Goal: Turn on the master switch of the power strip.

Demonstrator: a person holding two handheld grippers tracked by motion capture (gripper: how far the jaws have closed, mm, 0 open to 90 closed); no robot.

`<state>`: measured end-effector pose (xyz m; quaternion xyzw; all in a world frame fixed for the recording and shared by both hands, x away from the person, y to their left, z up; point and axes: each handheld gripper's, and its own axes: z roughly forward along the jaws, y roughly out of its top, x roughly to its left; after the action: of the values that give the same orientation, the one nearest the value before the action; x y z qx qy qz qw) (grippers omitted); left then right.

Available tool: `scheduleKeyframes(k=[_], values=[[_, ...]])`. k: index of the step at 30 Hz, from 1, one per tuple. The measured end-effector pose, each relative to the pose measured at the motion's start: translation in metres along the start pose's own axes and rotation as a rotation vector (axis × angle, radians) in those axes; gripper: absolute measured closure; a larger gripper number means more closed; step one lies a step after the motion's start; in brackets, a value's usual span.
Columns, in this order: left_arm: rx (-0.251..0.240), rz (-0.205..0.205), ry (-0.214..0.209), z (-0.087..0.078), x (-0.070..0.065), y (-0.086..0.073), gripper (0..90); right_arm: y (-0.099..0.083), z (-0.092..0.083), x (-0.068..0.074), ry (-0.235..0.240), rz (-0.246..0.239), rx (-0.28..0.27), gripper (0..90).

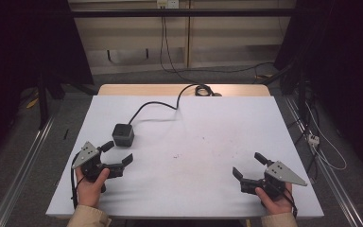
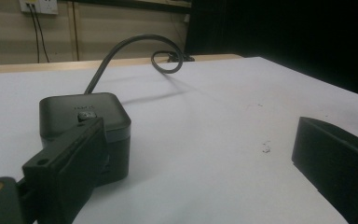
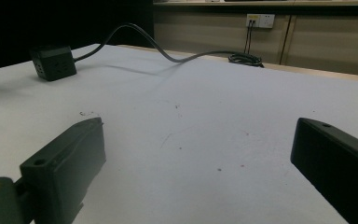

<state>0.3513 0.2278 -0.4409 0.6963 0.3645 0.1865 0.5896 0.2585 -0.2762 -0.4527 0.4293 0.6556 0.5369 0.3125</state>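
A dark cube-shaped power socket (image 1: 123,135) sits on the white table top (image 1: 194,142), left of the middle, and its black cable (image 1: 158,105) runs to the far edge. My left gripper (image 1: 120,152) rests just in front of the cube, open, its far jaw close beside the cube (image 2: 86,126). Nothing lies between its jaws. At the front right my right gripper (image 1: 248,164) stands open over bare table, and the cube (image 3: 53,62) shows far off to its left.
The cable coils (image 1: 203,90) at the table's far edge on a wooden strip. A wall socket (image 3: 259,20) with plugged leads is behind. Metal rails (image 1: 23,165) run along both sides, and loose wires (image 1: 319,142) lie on the floor at the right.
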Motion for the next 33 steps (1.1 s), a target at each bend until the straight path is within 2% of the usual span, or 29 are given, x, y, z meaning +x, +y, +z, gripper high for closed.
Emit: scheduleKeyframes(k=[2,12,23,33], values=[[0.007,-0.01,0.005,0.002,0.002,0.0,3.4,0.0,0.0,0.0,-0.001,-0.003,0.0,2.7],[0.014,0.018,0.014,0.012,0.005,0.004,3.6,0.0,-0.002,-0.001,-0.009,-0.009,-0.004,2.8],[-0.001,0.0,0.026,0.017,0.01,0.008,4.6,0.0,-0.001,-0.001,-0.002,-0.017,-0.003,2.8],[-0.006,0.003,0.046,0.022,0.013,0.011,5.6,0.0,-0.001,-0.002,-0.009,-0.022,-0.004,2.9]])
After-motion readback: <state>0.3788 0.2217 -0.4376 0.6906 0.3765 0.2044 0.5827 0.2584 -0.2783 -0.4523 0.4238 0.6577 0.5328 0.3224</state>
